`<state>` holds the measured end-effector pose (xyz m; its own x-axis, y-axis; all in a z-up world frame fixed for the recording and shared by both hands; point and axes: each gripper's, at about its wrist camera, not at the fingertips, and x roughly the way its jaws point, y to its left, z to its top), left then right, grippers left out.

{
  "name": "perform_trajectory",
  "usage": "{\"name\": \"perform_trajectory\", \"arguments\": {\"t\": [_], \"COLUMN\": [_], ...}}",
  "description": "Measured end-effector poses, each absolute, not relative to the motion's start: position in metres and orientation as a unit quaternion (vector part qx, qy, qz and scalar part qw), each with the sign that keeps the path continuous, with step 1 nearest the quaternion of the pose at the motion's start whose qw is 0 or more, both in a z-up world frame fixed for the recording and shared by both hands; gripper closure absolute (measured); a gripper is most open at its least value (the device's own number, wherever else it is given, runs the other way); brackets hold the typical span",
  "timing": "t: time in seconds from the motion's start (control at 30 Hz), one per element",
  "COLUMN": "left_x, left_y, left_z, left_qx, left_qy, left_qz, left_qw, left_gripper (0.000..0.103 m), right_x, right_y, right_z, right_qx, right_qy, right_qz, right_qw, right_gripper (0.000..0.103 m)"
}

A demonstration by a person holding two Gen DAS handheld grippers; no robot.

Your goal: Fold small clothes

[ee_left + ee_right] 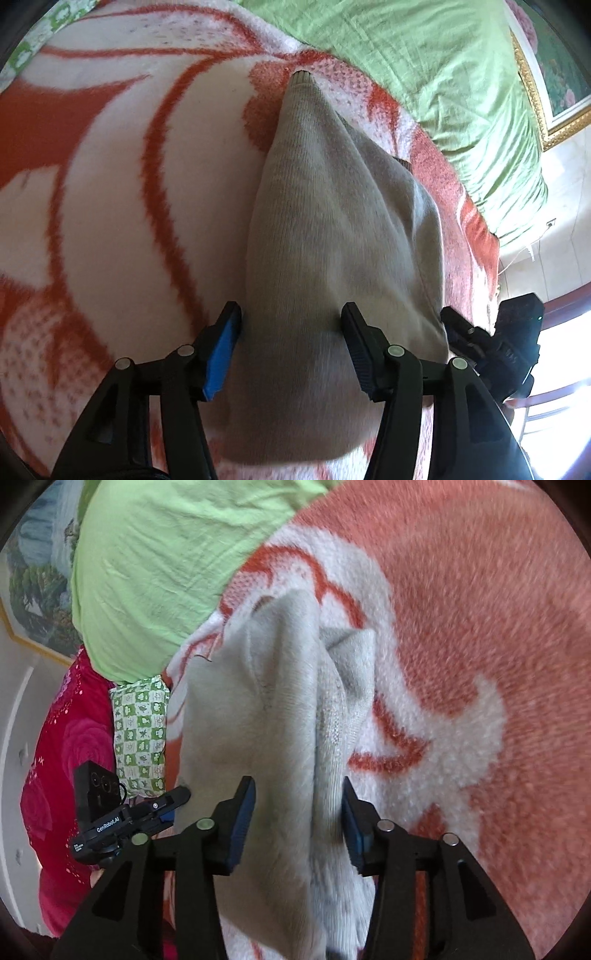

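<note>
Left tool (291,334): fingers spread wide, blue pad faces inward on one finger, the grey knit garment (332,229) filling the gap between the pads and touching both. Right tool (297,814): same pose, fingers apart, garment bunched between them and pressing on both pads. Whether either one actually clamps the cloth can't be told. Each tool shows in the other's view, just beside the garment's near edge, so both sit side by side on that end.
</note>
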<state>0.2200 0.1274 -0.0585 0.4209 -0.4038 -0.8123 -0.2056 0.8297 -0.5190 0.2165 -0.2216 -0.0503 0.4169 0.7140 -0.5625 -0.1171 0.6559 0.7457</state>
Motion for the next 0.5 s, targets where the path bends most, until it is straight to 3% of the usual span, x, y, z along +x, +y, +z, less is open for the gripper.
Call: {"name": "perform_trajectory", "arguments": {"t": [0.27,0.5], "left_x": [0.165,0.145], "left_y": [0.136,0.145], "left_z": [-0.066,-0.082], "left_qx": [-0.278,-0.297], "left_qy": [0.550,0.564], "left_qz": [-0.061,-0.062], "left_qw": [0.785,0.768], "left_gripper": [0.041,0.040], "right_x": [0.164,0.135], "right_y": [-0.234,-0.226], "right_z": [-0.035,-0.056], "right_qx": [0.281,0.283], "right_qy": [0.460,0.490], "right_qz": [0.259,0.248], "right_qw": [0.801,0.786], "right_gripper": [0.049,0.049]}}
